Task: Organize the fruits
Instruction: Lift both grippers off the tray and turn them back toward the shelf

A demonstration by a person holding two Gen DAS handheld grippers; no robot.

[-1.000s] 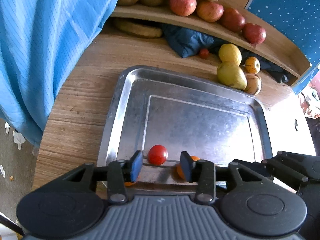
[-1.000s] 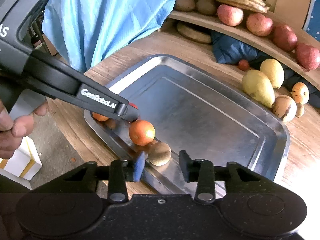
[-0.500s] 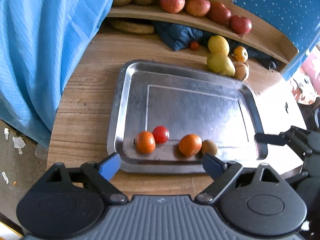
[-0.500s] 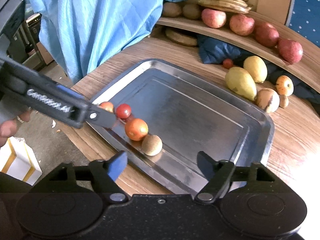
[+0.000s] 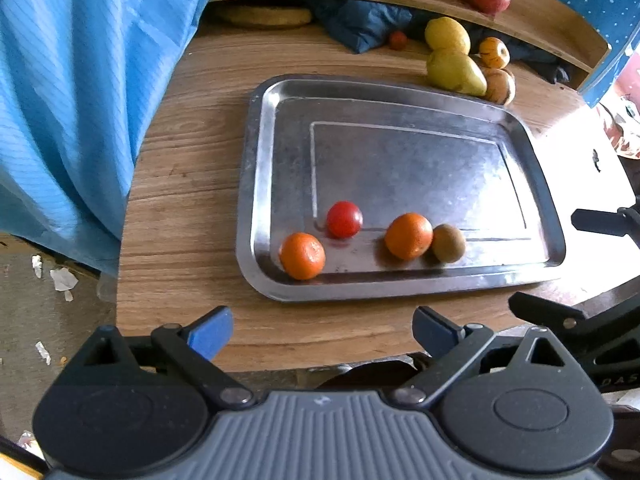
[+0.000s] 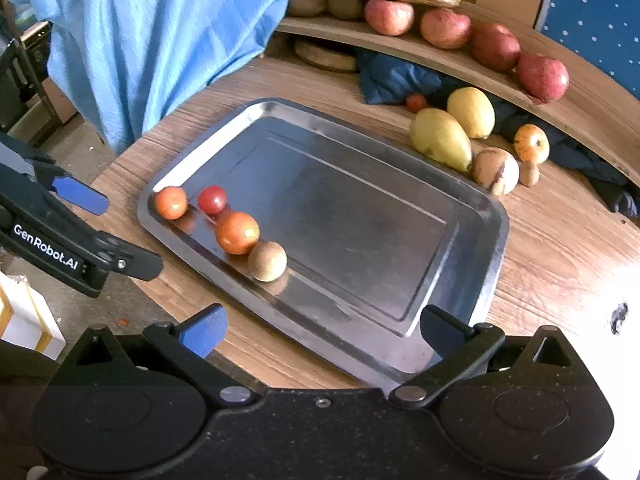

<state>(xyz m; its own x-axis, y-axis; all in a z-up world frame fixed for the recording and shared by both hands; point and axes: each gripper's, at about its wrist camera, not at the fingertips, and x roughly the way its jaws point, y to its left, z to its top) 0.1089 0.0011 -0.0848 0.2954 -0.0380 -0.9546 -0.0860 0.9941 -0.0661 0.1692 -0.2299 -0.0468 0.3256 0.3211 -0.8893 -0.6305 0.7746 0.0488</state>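
1. Four small round fruits lie loose along the near rim of the shallow rectangular steel tray: an orange mandarin in the near-left corner, a glossy red tomato just behind it, a second orange mandarin and a brown fuzzy kiwi touching that mandarin. On smooth metal with only a low lip, I judge a nudge could set any of them rolling.

2. The tray sits close to the near edge of the round wood-grain desk. A push on its rim could slide it toward the drop.

3. More fruit waits on the desk beyond the tray: a yellow-green pear, a yellow lemon and smaller brown and orange pieces crowded together. Reaching for one risks knocking its neighbours.

4. The left gripper hangs over the desk edge short of the tray. Its jaws have just been opening and now stand wide apart, with nothing between them and nothing touched.

5. The right gripper hangs over the tray's near rim. Its jaws have likewise just been opening and now stand fully spread, empty; the kiwi lies clear ahead of them.
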